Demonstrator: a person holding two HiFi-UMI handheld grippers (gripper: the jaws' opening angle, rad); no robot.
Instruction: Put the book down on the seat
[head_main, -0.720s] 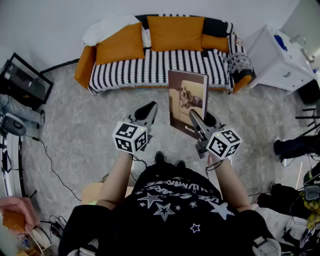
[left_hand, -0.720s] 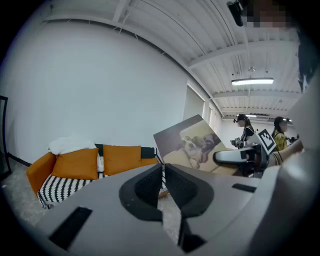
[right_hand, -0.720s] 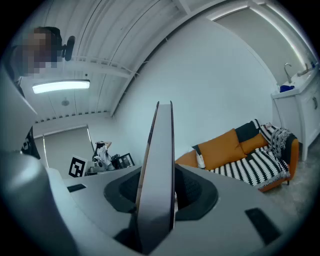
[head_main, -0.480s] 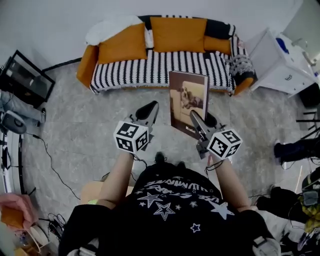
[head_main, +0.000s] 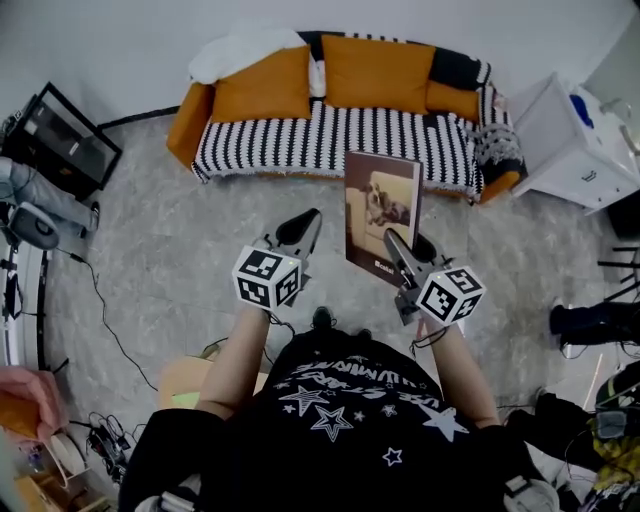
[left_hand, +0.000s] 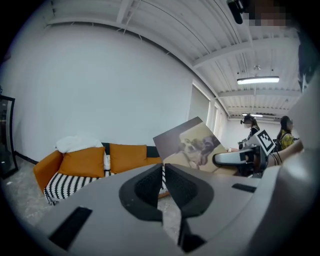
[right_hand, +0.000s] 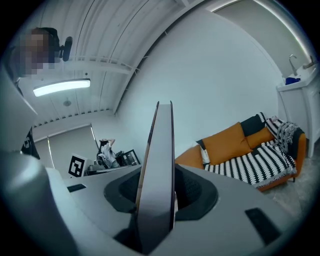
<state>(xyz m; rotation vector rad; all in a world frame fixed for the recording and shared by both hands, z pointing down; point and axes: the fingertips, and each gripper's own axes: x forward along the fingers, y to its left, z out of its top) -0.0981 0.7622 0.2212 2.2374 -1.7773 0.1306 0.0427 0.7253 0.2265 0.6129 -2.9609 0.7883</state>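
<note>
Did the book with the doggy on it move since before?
No, hardly. The book, clamped in the right gripper, still overlaps the front edge of the striped sofa right of its middle; the whole view shifted together.

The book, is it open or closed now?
Closed. In the right gripper view the book shows edge-on as one thin slab between the fingers; no pages fan out.

a white cabinet (head_main: 565, 140) at right, a black screen (head_main: 65, 150) at left, a cable (head_main: 103, 318) trailing across grey floor (head_main: 170, 230)
</note>
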